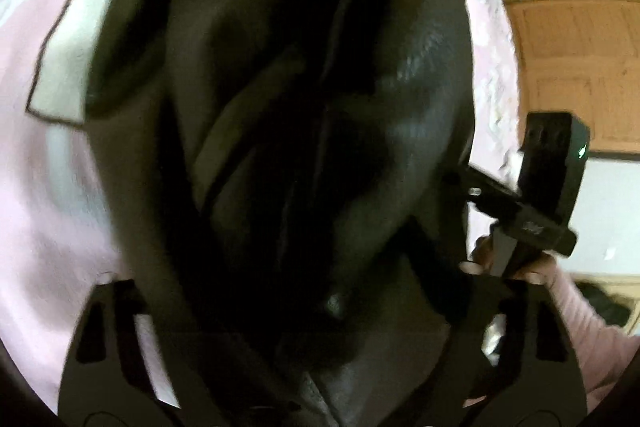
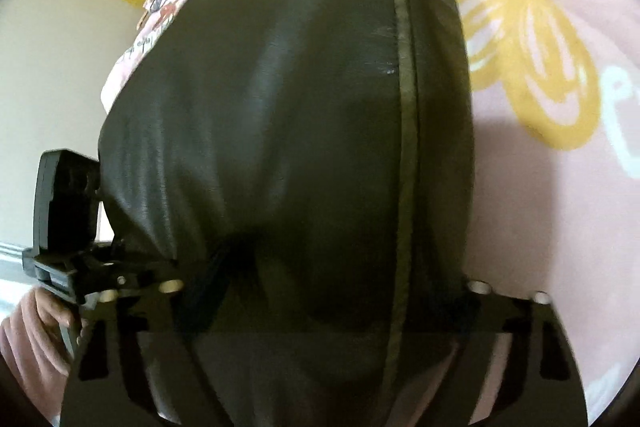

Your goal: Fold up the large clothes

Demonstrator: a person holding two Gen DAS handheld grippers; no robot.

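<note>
A large dark leather-like garment (image 1: 300, 107) fills the left wrist view and hangs in deep folds over a pink printed bed cover (image 1: 48, 187). My left gripper (image 1: 320, 367) is shut on the garment's near edge, with the cloth bunched between the fingers. In the right wrist view the same garment (image 2: 300, 147) is stretched smooth, with a seam down its right side. My right gripper (image 2: 320, 327) is shut on its edge. Each gripper shows in the other's view, the right one (image 1: 532, 203) at the right, the left one (image 2: 72, 247) at the left.
The pink bed cover (image 2: 560, 187) carries a yellow butterfly print (image 2: 532, 67). A wooden door or cabinet (image 1: 580, 75) stands at the right in the left wrist view. A white wall with a yellow band (image 2: 60, 67) lies to the left.
</note>
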